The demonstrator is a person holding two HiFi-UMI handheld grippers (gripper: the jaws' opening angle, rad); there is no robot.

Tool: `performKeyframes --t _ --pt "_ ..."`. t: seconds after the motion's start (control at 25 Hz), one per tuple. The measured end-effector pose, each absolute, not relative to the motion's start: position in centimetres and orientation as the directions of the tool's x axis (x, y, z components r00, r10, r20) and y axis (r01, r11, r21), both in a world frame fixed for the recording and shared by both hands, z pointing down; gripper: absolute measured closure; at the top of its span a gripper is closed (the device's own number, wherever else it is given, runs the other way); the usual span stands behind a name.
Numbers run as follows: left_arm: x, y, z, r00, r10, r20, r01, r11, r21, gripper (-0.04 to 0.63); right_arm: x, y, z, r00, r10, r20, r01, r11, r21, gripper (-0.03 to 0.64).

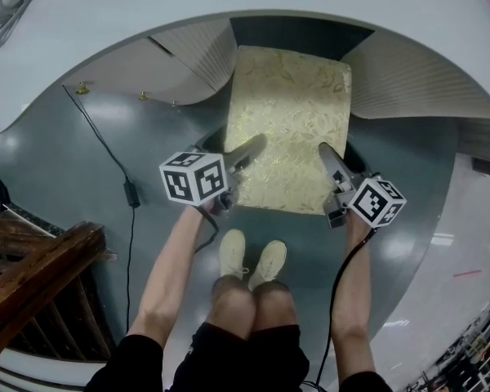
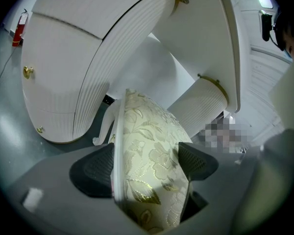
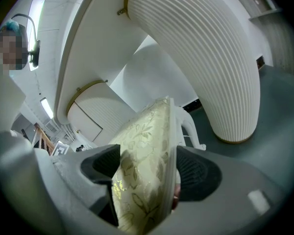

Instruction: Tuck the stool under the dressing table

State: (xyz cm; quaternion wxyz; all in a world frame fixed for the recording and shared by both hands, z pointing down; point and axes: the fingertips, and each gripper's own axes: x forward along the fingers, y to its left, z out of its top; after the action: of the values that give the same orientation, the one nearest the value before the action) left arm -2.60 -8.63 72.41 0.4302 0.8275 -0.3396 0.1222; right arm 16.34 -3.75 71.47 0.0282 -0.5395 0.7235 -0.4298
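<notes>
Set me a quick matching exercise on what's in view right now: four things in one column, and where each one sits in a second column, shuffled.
Things
1. cream-and-gold floral cushioned stool
2. thin black cable
3. white ribbed dressing table
4. pair of pale shoes

Places
A. on the grey floor, off to the stool's left
B. flanking the stool's far end on both sides
C. clamped at its near edge by the left gripper and right gripper
D. on the floor, just short of the stool's near edge

Pairs: 1-C, 2-A, 3-B, 4-D
</notes>
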Motion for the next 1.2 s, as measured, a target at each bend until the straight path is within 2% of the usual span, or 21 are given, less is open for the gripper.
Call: performKeyframes --t 0.36,0.68,0.8,1.2 --pt "-3.9 -8.2 71.4 0.704 -0.502 0.502 -0.705 -0.407 0.581 0.209 16.5 -3.1 69.8 -0.366 -0.802 0.472 -0.836 0.06 -0.546 0.259" --pt "-4.6 -6.4 66.6 0.658 -0.544 0.52 -0.753 -0.477 0.454 0.295 16.5 -1.0 65.7 -0.286 -0.812 0.508 -0.905 0.054 -0.422 0.279" --pt "-5.0 -5.5 64.0 0.637 -0.571 0.518 -0.77 -0.502 0.394 0.353 15.8 0.0 63.8 -0.258 -0.815 0.519 -0.928 0.059 -0.368 0.316" --pt "-7.2 -3.1 56.1 0.595 -0.625 0.505 -0.799 -0.525 0.293 0.43 13.7 2.5 54.6 -0.168 -0.859 0.484 -0.976 0.076 -0.204 0.416"
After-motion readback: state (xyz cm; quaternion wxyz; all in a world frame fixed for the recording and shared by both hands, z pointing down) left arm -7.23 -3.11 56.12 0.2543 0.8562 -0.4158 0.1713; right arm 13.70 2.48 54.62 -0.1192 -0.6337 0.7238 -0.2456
